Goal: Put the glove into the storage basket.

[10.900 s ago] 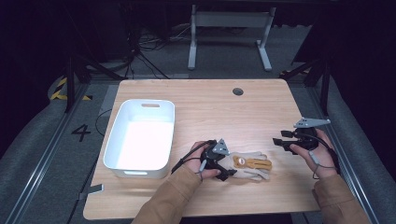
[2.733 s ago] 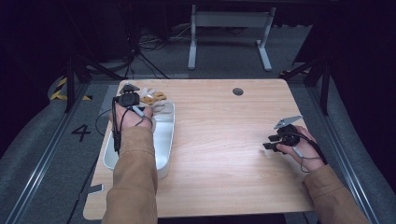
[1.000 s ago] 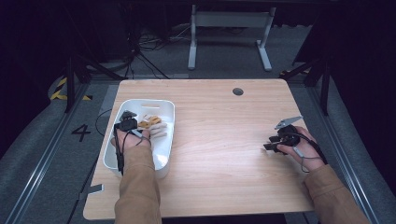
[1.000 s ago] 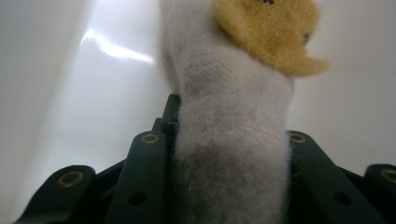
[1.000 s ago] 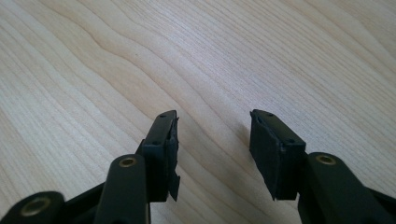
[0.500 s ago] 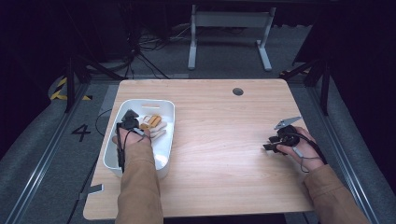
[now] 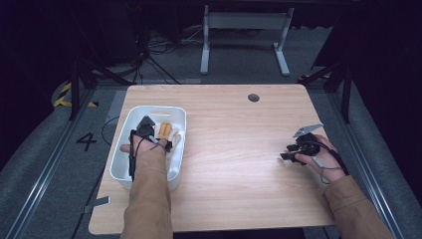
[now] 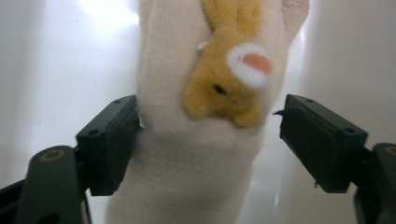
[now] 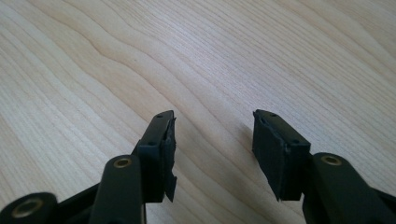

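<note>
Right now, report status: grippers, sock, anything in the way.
Left gripper in the bin, jaws just opened, sock loose between them. Right gripper open over the table, holding nothing. Nothing in the way.

Tan sleeves (image 7: 149,199) on both forearms. Left gripper (image 7: 164,142) black, thin cable looped back along the hand. Right gripper (image 7: 286,155) black, grey three-cornered plate (image 7: 307,130) on top, grey cable trailing. Jaws: blocky black pads, small screw holes, brass-looking pivot rings (image 9: 122,163), possibly bushings.
</note>
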Available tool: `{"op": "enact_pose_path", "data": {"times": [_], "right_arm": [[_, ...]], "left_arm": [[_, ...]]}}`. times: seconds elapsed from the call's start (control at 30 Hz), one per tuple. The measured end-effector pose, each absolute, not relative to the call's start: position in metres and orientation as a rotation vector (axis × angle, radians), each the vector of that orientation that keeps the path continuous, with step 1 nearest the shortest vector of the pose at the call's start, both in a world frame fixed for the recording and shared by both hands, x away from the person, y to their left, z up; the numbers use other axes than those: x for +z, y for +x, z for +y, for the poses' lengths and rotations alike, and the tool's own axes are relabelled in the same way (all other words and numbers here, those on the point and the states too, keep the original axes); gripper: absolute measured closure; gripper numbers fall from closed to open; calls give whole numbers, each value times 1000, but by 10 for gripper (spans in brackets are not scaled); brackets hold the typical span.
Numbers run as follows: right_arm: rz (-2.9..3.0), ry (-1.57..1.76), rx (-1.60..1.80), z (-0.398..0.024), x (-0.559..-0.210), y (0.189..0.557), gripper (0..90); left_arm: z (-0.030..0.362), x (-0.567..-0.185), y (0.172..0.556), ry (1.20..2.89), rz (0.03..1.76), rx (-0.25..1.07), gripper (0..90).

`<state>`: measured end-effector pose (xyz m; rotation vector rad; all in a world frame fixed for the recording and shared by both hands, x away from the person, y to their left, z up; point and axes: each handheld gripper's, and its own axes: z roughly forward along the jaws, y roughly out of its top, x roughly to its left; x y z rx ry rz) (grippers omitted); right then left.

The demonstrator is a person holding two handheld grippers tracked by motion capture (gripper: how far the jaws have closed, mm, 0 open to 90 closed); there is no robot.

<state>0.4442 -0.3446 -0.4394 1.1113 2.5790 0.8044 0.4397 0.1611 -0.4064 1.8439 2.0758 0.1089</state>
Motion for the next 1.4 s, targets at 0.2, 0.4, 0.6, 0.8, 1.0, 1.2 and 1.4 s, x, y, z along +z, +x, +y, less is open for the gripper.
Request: {"op": "enact_pose_path", "data": {"times": [0.2,0.4,0.6,0.8,1.0,1.2,1.4], "right_arm": [[2573,1113,810,-345,-439,444,499],[2570,1116,810,-346,-439,444,493],[2564,1112,810,-347,-439,445,485],[2563,1117,812,-347,-439,445,485],[2551,1129,813,-350,-438,444,485],[2539,1131,812,-353,-437,443,486],[2524,1151,818,-360,-436,440,485]], "left_arm": [[158,-409,438,1898,2074,42,207],[161,-403,437,1886,2051,134,205],[157,-387,437,1888,1955,252,198],[147,-368,433,1924,1848,297,216],[133,-346,427,1923,1685,285,268],[108,-333,418,1949,1489,262,277],[86,-332,409,2034,1316,245,298]]}}
